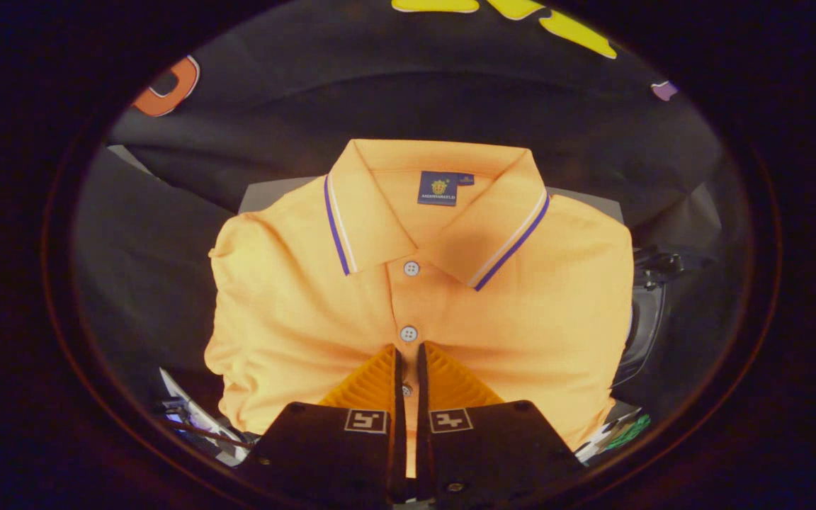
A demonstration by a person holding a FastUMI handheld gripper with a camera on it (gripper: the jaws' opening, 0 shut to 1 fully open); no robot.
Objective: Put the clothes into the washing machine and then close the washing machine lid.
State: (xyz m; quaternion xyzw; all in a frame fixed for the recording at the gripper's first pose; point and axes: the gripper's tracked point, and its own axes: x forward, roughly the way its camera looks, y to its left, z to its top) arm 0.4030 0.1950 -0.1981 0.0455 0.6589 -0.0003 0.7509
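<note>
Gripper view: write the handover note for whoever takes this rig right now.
Gripper: jaws nearly closed, pinching the placket of the orange polo shirt just below its second button; a thin strip of cloth sits between them.
Shirt: folded, collar away from the gripper, lying flat on a grey surface. A dark rounded object sits beside the shirt; I cannot tell what it is.
Done: grasp on the shirt.
Left: lift it, put it in the washing machine, close the lid.

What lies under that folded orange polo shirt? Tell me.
A pale flat surface peeks out behind the orange polo shirt's shoulders; the rest beneath is covered. The claw is nearly closed over the button placket, a thin strip of fabric between its fingers.
</note>
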